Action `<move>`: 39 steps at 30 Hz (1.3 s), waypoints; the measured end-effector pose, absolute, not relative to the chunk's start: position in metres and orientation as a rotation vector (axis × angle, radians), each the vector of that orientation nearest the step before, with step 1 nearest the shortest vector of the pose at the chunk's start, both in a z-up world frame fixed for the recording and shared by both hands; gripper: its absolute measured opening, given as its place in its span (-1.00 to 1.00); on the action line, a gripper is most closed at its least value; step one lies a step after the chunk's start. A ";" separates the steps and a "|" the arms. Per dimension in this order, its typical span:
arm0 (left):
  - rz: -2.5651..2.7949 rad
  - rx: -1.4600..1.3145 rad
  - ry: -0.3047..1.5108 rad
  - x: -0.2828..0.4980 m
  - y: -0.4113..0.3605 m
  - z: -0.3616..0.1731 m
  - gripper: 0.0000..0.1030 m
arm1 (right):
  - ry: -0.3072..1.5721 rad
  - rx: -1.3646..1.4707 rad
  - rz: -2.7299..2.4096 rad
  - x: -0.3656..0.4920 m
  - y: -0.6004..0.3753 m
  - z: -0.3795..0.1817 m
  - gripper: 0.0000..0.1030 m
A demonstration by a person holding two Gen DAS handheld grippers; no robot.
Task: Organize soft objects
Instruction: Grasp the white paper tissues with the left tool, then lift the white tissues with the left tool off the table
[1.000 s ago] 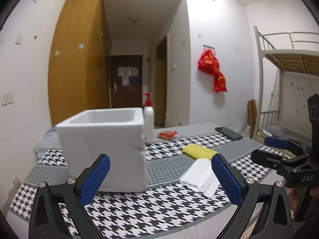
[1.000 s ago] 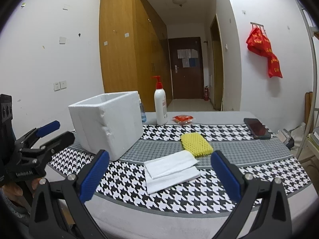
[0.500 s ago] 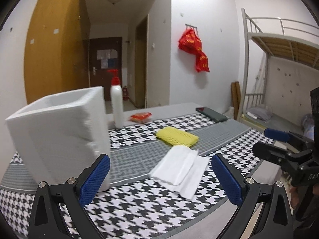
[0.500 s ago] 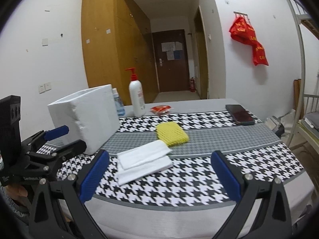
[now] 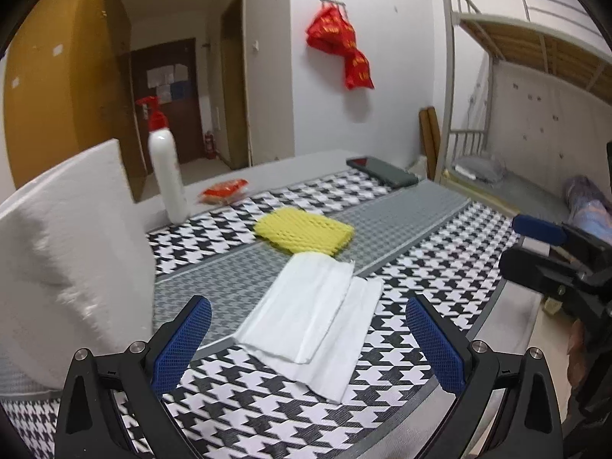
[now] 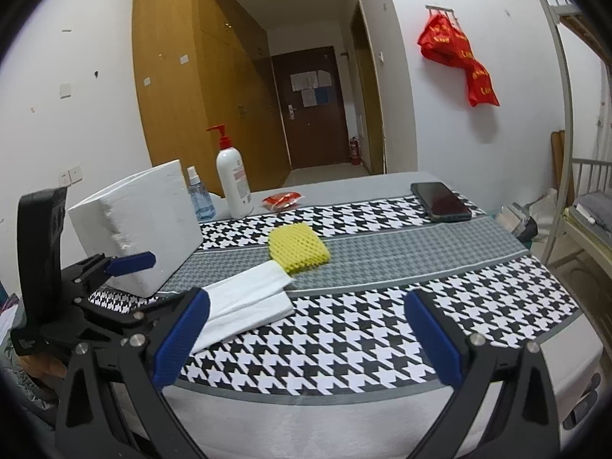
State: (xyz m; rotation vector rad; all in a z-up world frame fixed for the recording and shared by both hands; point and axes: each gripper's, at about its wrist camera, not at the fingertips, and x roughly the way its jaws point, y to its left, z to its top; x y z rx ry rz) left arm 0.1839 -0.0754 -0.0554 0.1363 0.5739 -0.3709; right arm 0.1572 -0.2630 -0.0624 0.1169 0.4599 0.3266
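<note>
A folded white cloth [image 5: 313, 313] lies on the houndstooth tablecloth [image 5: 420, 260], with a yellow mesh sponge [image 5: 304, 231] just behind it, touching its far edge. A white foam box [image 5: 65, 267] stands to the left. My left gripper [image 5: 306, 340] is open and empty, low over the table just before the cloth. My right gripper [image 6: 306, 336] is open and empty near the table's front edge; the cloth [image 6: 244, 306] and sponge [image 6: 298, 248] lie ahead to its left. Each gripper shows in the other's view, the right one [image 5: 554, 248] and the left one [image 6: 111, 279].
A white pump bottle [image 6: 232, 183] and a small blue spray bottle [image 6: 199, 199] stand behind the foam box [image 6: 141, 225]. A red packet [image 6: 281, 201] and a black phone [image 6: 440, 201] lie at the table's far side. A bunk bed [image 5: 516, 114] stands right.
My left gripper has swung right and moved closer, from facing the foam box to facing the white cloth. The right gripper's view has drifted slightly right and lower. Nothing on the table moved.
</note>
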 end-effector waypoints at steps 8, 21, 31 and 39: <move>-0.409 0.168 0.698 0.210 -0.094 -0.070 0.97 | 0.481 0.123 0.322 0.165 -0.274 -0.067 0.99; -0.383 0.165 0.865 0.237 -0.095 -0.098 0.48 | 0.506 0.125 0.341 0.176 -0.277 -0.073 0.99; -0.386 0.190 0.890 0.239 -0.099 -0.102 0.30 | 0.520 0.133 0.337 0.179 -0.278 -0.080 0.99; -0.363 0.161 0.867 0.241 -0.088 -0.097 -0.76 | 0.531 0.105 0.341 0.181 -0.270 -0.075 0.99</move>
